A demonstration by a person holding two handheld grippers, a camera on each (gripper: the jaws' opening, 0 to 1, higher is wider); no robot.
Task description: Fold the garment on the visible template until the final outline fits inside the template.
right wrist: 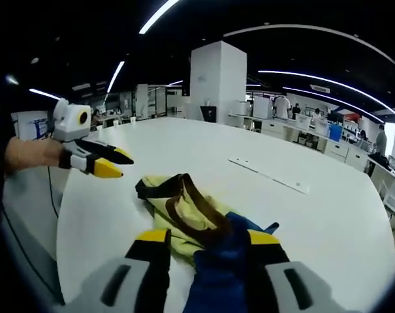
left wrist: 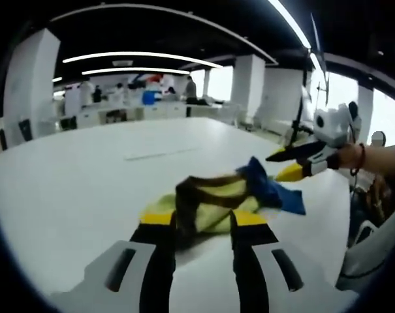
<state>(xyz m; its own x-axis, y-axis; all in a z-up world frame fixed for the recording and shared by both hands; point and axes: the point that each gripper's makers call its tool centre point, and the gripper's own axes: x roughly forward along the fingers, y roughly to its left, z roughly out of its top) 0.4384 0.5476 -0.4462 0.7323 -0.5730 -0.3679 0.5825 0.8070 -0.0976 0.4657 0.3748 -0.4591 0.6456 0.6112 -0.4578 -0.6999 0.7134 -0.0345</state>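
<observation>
Crumpled yellow-and-blue garment (left wrist: 233, 195) on the white table (left wrist: 73, 195), between the spread, empty jaws of the left gripper (left wrist: 204, 225) and right gripper (right wrist: 207, 242). Risk: a bunched grasp folds unevenly, overrunning the template.

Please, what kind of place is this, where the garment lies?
Probably an open-plan office or lab: a large white table holds the garment, with white pillars, long ceiling light strips and rows of desks behind.
</observation>
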